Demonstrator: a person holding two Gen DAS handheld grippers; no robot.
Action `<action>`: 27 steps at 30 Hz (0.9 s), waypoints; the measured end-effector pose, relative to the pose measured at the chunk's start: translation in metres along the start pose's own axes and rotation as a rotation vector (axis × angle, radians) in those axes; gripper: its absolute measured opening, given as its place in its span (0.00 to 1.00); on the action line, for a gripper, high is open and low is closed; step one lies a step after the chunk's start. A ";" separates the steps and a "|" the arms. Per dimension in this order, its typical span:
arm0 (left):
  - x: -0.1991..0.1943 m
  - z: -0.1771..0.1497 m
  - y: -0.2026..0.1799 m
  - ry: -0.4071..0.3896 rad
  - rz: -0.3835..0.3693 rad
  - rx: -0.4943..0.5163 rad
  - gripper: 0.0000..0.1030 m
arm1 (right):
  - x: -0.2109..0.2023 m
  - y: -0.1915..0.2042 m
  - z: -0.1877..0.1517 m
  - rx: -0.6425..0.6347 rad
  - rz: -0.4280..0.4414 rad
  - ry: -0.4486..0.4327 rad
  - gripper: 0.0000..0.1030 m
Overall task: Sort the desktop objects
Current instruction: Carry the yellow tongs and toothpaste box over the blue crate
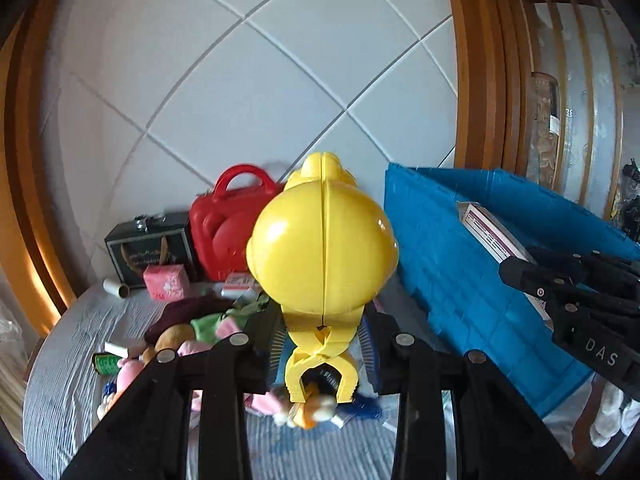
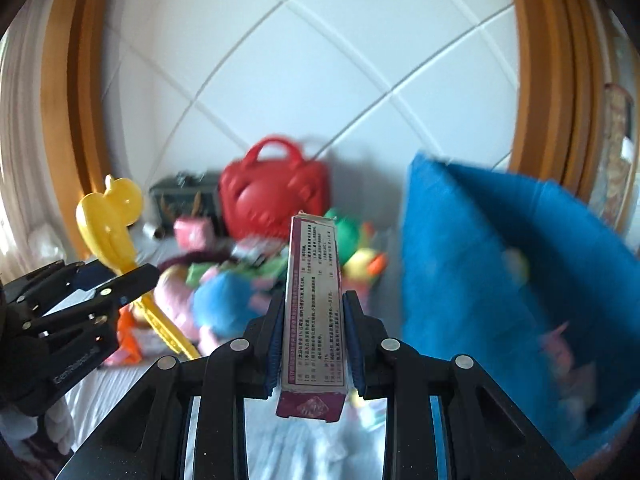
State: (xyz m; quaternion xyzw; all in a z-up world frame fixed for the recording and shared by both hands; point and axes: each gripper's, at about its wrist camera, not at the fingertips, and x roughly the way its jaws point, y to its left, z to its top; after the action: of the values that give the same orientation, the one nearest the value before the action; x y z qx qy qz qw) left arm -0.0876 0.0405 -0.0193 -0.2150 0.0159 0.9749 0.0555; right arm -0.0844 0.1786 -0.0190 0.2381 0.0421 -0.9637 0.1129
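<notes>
In the left wrist view, the left gripper is clenched on a yellow duck-shaped plastic tong. Its two pads press the narrow neck of the tong, and the round yellow head stands up in front of the camera. Behind it, on the grey striped cloth, lies a pile of small plush toys. Further back, against the white tiled wall, stand a red plastic case with a handle, a dark box and a small pink box. A blue plastic crate is on the right side. The right gripper appears at the right edge, over the crate, grasping a purple carton.

In the right wrist view, the right gripper is closed on the purple carton, a long box with printed text, which points away from the camera and is raised above the cloth. The picture is blurred. The blue plastic crate is at the right, the red plastic case is behind, and the plush toys lie below. At the left, the left gripper holds the yellow duck-shaped plastic tong in the air.
</notes>
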 end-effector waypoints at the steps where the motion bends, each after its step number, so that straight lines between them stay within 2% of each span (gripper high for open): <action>1: 0.000 0.013 -0.016 -0.023 -0.002 0.002 0.32 | -0.005 -0.013 0.005 0.001 -0.012 -0.020 0.26; 9: -0.003 0.100 -0.145 -0.180 -0.048 0.040 0.32 | -0.052 -0.134 0.043 0.020 -0.143 -0.168 0.26; 15: 0.007 0.136 -0.230 -0.193 -0.120 0.068 0.32 | -0.067 -0.216 0.047 0.065 -0.226 -0.177 0.26; 17: 0.016 0.137 -0.255 -0.153 -0.150 0.081 0.32 | -0.065 -0.236 0.043 0.081 -0.250 -0.151 0.26; 21: 0.056 0.119 -0.299 0.023 -0.166 0.120 0.32 | -0.059 -0.266 0.026 0.103 -0.276 -0.081 0.26; 24: 0.082 0.103 -0.317 0.154 -0.173 0.118 0.32 | -0.048 -0.282 0.013 0.111 -0.288 -0.025 0.26; 27: 0.098 0.090 -0.330 0.244 -0.175 0.129 0.32 | -0.037 -0.293 0.005 0.114 -0.292 0.016 0.26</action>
State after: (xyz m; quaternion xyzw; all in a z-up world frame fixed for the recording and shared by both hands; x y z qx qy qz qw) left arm -0.1759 0.3828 0.0183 -0.3282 0.0660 0.9300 0.1517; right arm -0.1248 0.4701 0.0103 0.2433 0.0225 -0.9687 -0.0427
